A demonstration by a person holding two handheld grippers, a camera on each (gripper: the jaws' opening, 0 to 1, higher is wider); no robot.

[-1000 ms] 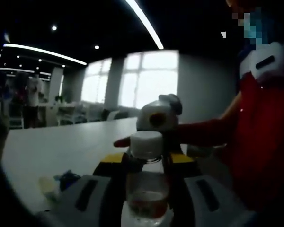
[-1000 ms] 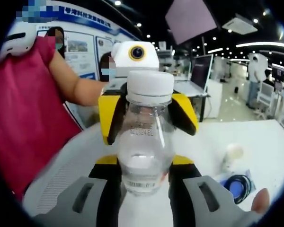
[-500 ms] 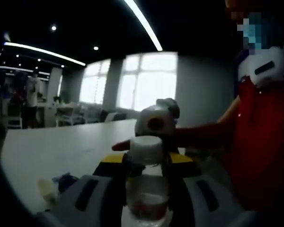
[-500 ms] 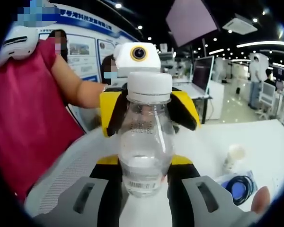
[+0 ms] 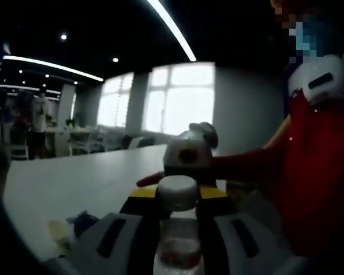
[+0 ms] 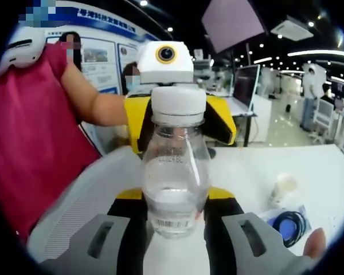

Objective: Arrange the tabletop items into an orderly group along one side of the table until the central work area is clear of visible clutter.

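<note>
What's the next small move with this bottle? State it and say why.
Probably open the left gripper and let the right gripper carry the bottle alone: both seem closed on it, so neither can move it freely toward the small cup on the table.

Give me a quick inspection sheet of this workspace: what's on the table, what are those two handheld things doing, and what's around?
Surface: white table, mostly bare.
Job's things: clear plastic bottle with white cap, part filled with clear liquid, upright, held from opposite sides.
Clutter: small pale cup-like item and blue ring-shaped item on a packet beside it; details blurred.
Grippers: right gripper shut on the bottle's lower body; left gripper shut on the same bottle.
Cables: nothing seen.
Surroundings: person in a red top close by; dark monitor on a desk; bright windows; ceiling strip lights.
</note>
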